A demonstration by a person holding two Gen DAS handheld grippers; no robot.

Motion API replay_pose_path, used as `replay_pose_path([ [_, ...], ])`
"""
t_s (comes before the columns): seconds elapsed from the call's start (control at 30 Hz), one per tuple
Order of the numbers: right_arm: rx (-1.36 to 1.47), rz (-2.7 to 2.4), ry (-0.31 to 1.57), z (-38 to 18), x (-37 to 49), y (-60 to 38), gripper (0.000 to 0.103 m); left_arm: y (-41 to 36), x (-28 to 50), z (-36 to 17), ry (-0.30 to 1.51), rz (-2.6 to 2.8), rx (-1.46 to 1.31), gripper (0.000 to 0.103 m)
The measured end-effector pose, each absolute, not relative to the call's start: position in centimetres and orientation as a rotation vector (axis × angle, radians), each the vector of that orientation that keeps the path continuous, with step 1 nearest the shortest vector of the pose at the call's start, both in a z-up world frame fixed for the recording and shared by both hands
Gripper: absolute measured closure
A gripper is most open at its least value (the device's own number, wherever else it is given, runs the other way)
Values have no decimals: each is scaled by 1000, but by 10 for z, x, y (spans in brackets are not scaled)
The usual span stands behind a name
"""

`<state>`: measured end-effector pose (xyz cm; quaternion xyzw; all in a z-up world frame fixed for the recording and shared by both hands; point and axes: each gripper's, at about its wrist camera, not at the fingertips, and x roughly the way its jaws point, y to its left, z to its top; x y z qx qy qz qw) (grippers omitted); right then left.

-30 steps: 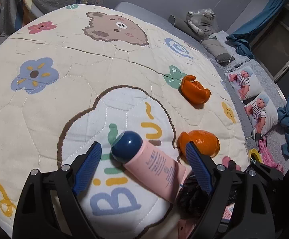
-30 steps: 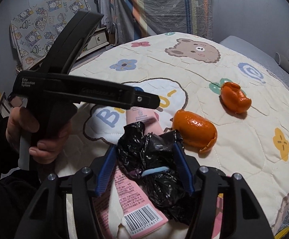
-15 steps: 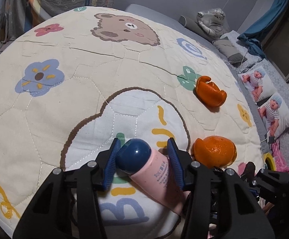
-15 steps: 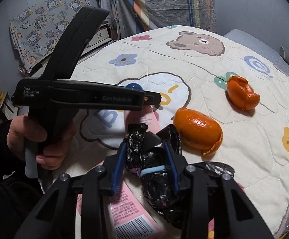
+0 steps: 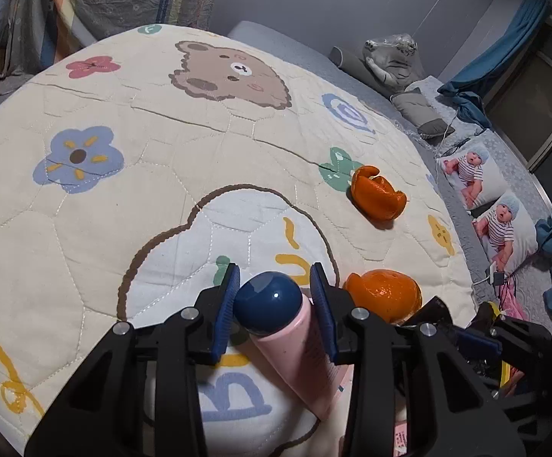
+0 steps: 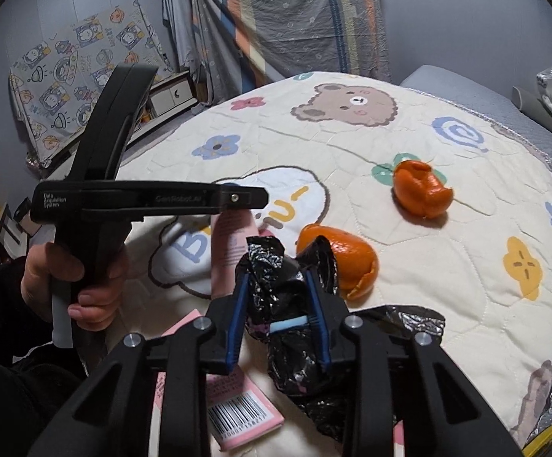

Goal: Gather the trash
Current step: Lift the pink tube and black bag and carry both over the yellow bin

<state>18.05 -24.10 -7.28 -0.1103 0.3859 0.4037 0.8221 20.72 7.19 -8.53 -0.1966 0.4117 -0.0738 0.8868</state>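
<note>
My left gripper (image 5: 274, 306) is shut on the dark blue cap of a pink tube (image 5: 295, 350) that lies on the cream quilt (image 5: 142, 205). My right gripper (image 6: 280, 318) is shut on a crumpled black trash bag (image 6: 295, 342) just above the quilt. The tube's body also shows in the right wrist view (image 6: 230, 243), under the left gripper's handle (image 6: 97, 205). One orange peel (image 5: 384, 301) lies right beside the tube. A second peel (image 5: 377, 198) lies farther off to the right.
A pink carton with a barcode (image 6: 238, 415) lies under the bag at the quilt's near edge. Pillows with baby prints (image 5: 481, 186) and a grey mattress (image 5: 314, 57) lie beyond the quilt. A cartoon sheet (image 6: 74, 87) hangs at the left.
My left gripper has closed from wide open onto the tube's blue cap. My right gripper keeps its hold on the black bag and has risen slightly.
</note>
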Motion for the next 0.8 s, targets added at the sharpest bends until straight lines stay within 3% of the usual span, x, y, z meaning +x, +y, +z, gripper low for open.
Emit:
replay_pose_path([
  [0.8, -140, 755, 737, -43, 174, -291, 75, 75, 181, -36, 719, -191, -384, 73],
])
